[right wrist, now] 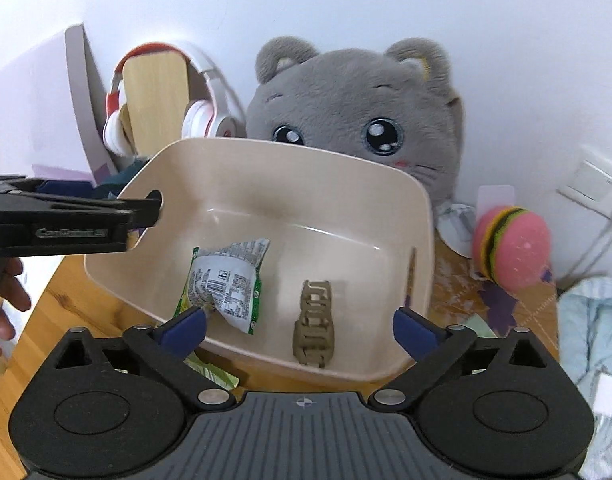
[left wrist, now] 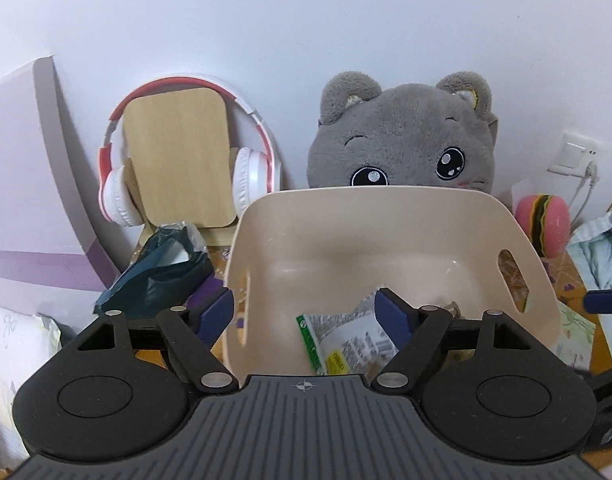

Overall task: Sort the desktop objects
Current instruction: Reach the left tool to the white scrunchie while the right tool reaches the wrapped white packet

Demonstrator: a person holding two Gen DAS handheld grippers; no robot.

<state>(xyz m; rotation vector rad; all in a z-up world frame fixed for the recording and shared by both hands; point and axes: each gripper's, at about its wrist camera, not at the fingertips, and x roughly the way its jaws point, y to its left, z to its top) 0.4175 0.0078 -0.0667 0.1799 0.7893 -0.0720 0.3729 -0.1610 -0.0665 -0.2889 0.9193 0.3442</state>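
Both grippers, left point(left wrist: 302, 312) and right point(right wrist: 300, 326), gape wide, empty, over bin point(right wrist: 226, 152). Risk: right blue pad point(right wrist: 182, 330) at 8 o'clock snags packet point(right wrist: 230, 284).

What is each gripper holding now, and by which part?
Nothing. The left gripper and the right gripper are both open and empty; the snack packet and the khaki clip lie loose in the beige bin.

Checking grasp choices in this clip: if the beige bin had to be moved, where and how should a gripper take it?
Take the beige bin at a handle slot in an end wall, from above, one finger through the cutout. Its walls flare wide and smooth; the slot edge is the thin part to pinch.
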